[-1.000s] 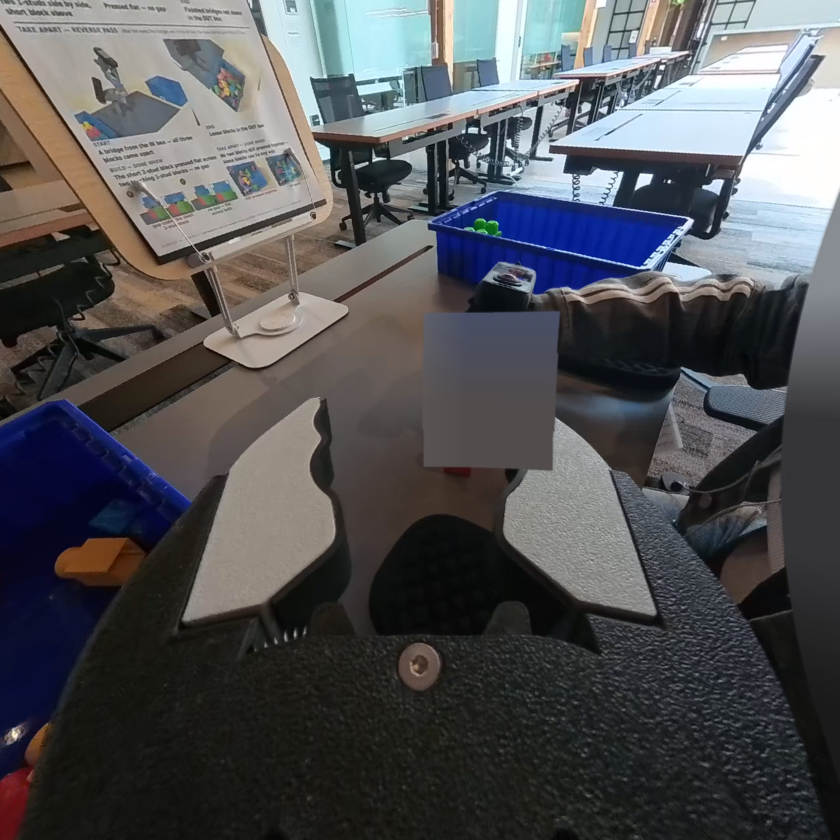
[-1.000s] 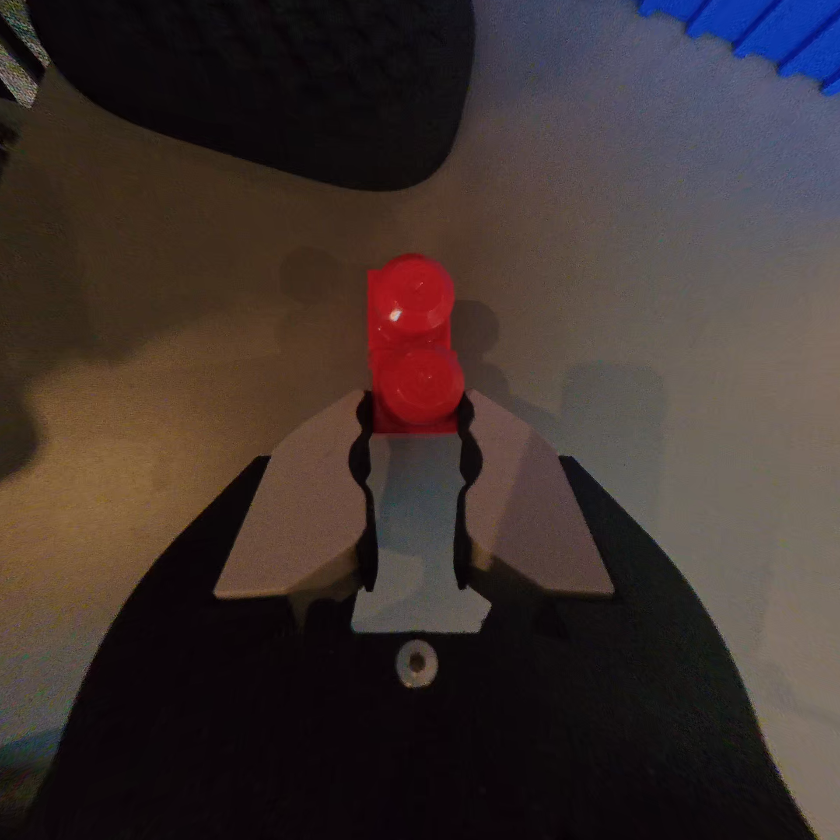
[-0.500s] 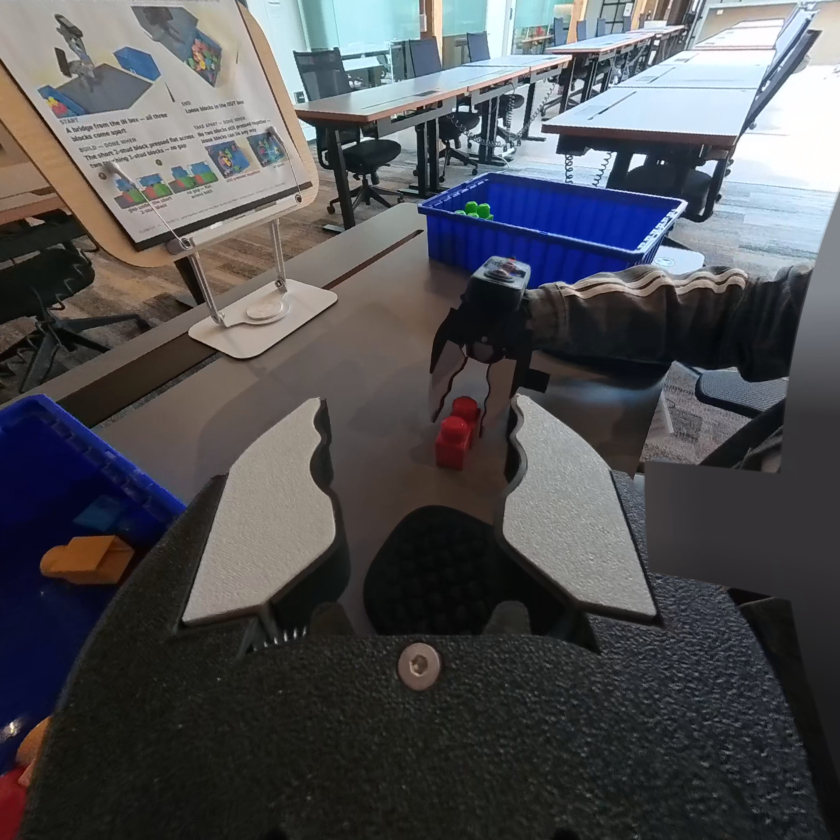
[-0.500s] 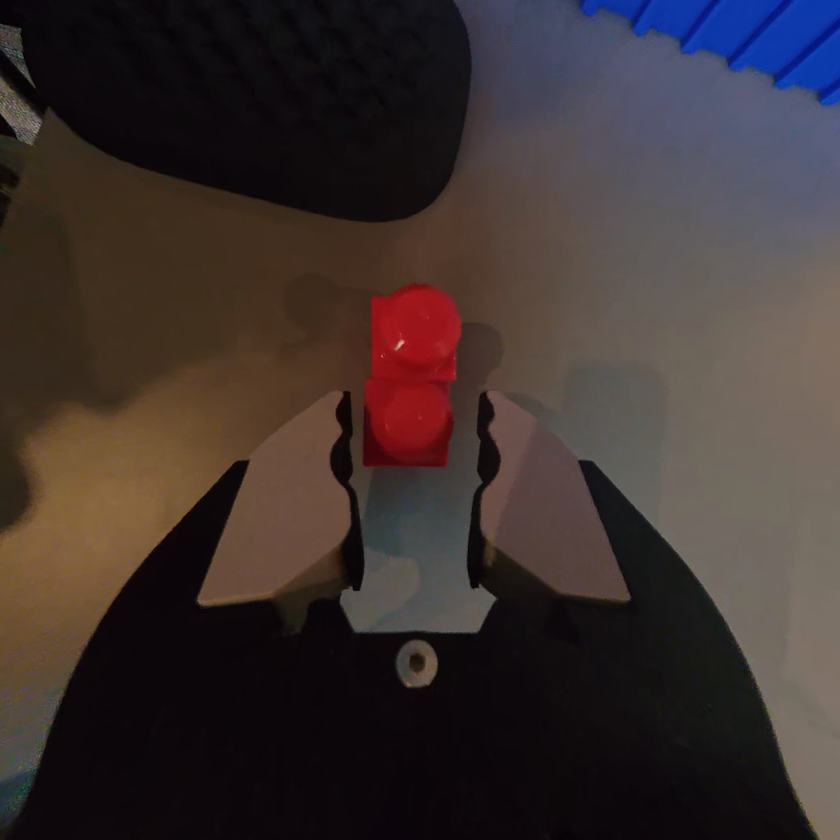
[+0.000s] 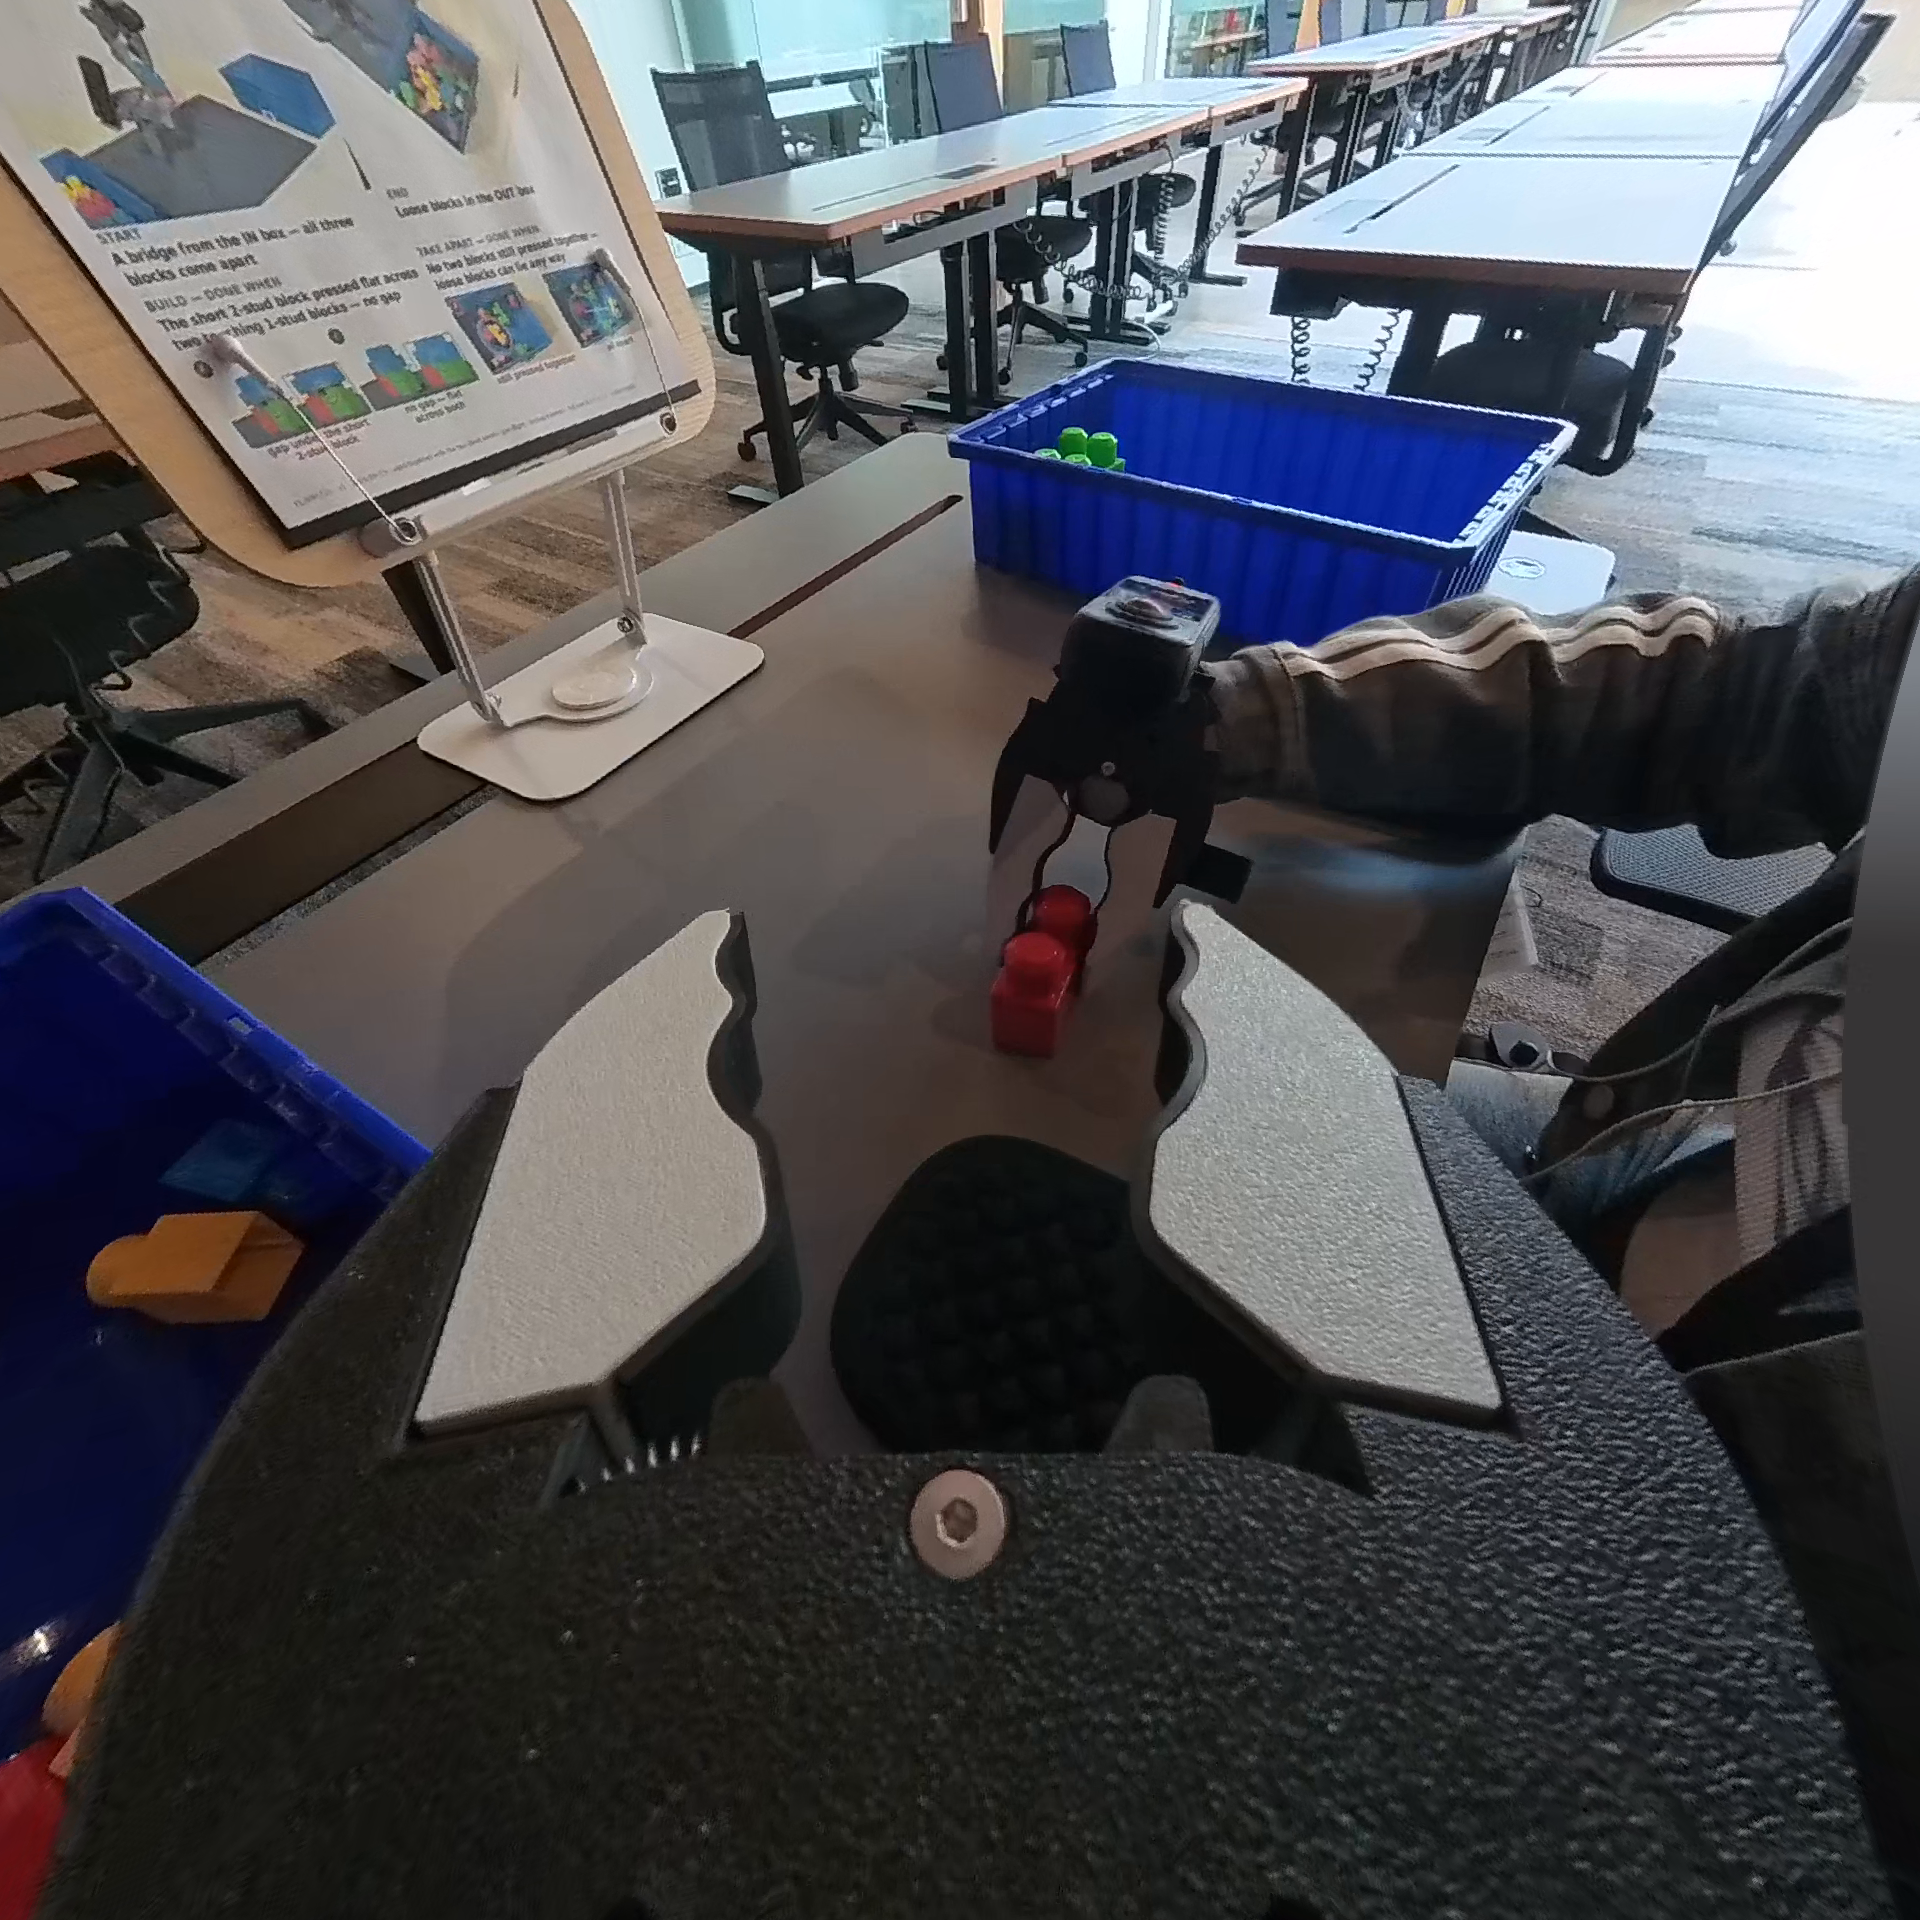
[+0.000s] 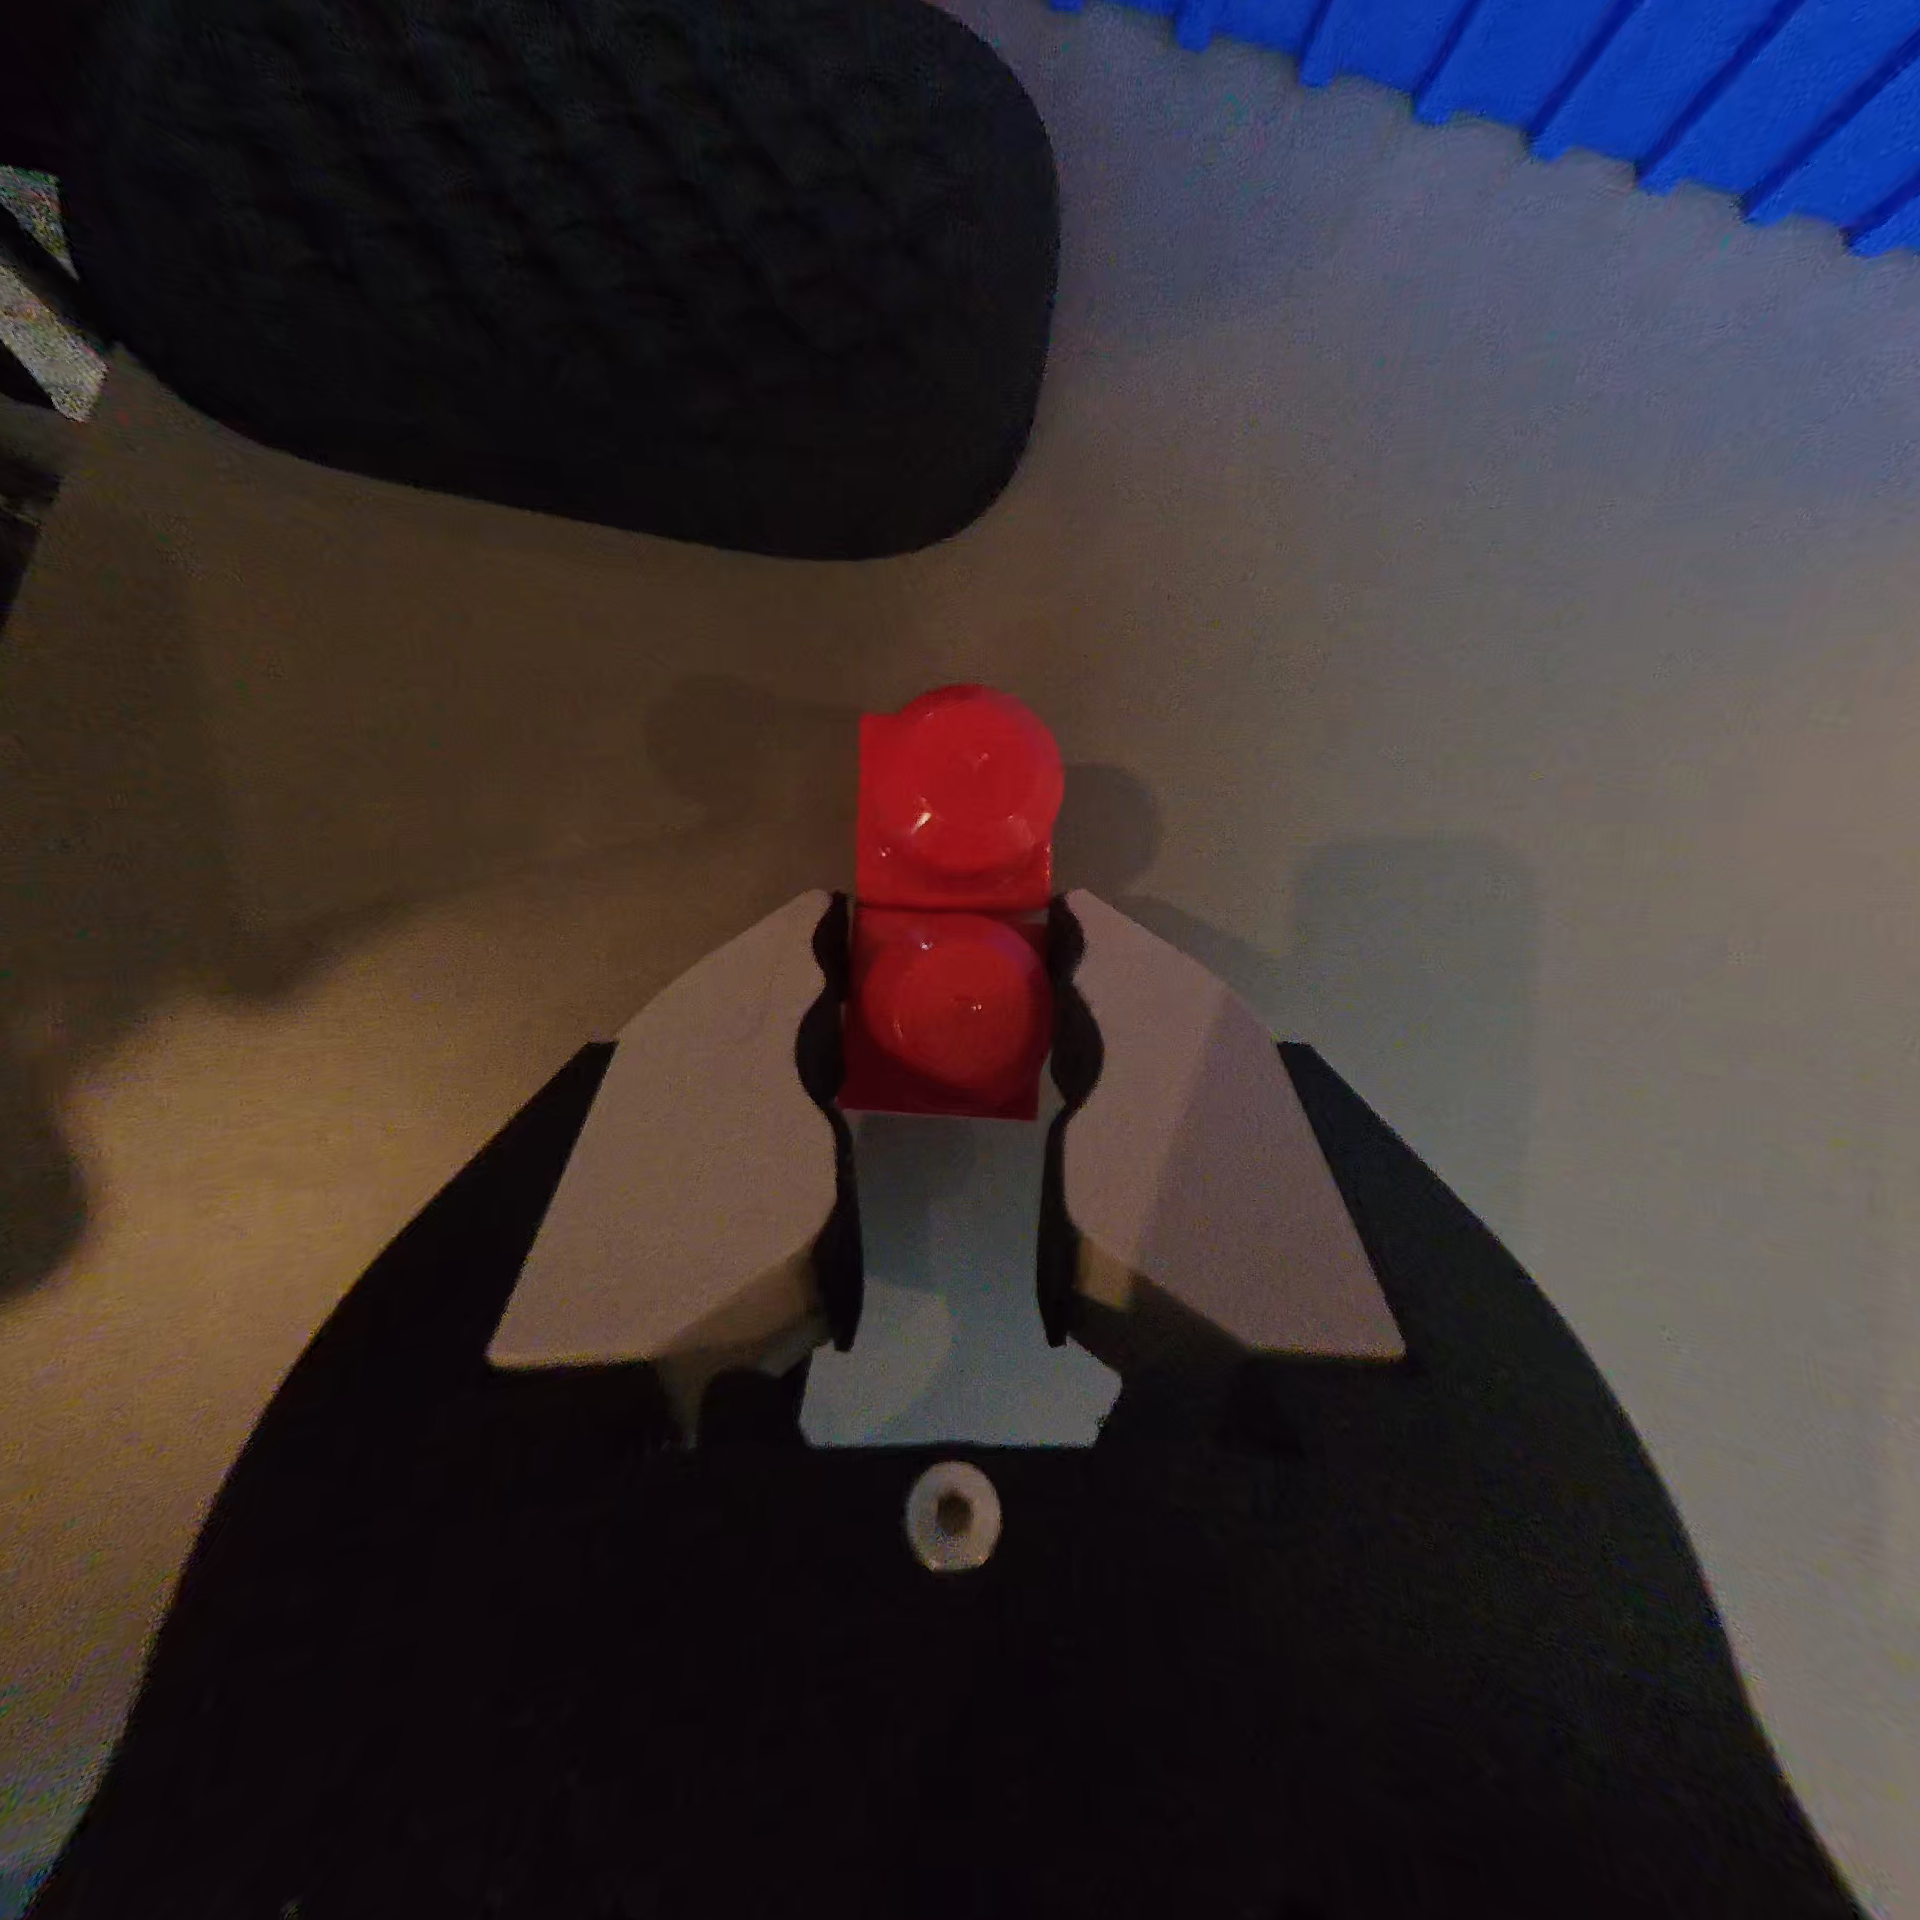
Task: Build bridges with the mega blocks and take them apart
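Observation:
Two red one-stud blocks stand side by side on the dark table (image 5: 727, 810). In the right wrist view my right gripper (image 6: 948, 904) is shut on the nearer red block (image 6: 945, 1023), with both pads pressed on its sides. The other red block (image 6: 956, 800) touches it just beyond the fingertips. In the left wrist view the right gripper (image 5: 1070, 904) stands over the far red block (image 5: 1062, 920), behind the free red block (image 5: 1029, 997). My left gripper (image 5: 956, 914) is open and empty, held above the table short of the blocks.
A blue bin (image 5: 1247, 540) holding green blocks (image 5: 1081, 449) stands at the table's far side; its wall shows in the right wrist view (image 6: 1610, 104). A second blue bin (image 5: 125, 1018) at the left holds an orange block (image 5: 187, 1268). An instruction board on a stand (image 5: 343, 239) is at the back left. The left gripper's tips are roughly 25 centimeters from the right gripper's.
My right gripper let go of the red block's end, opened, moved forward over it and shut on it again farther in. My left gripper stayed open.

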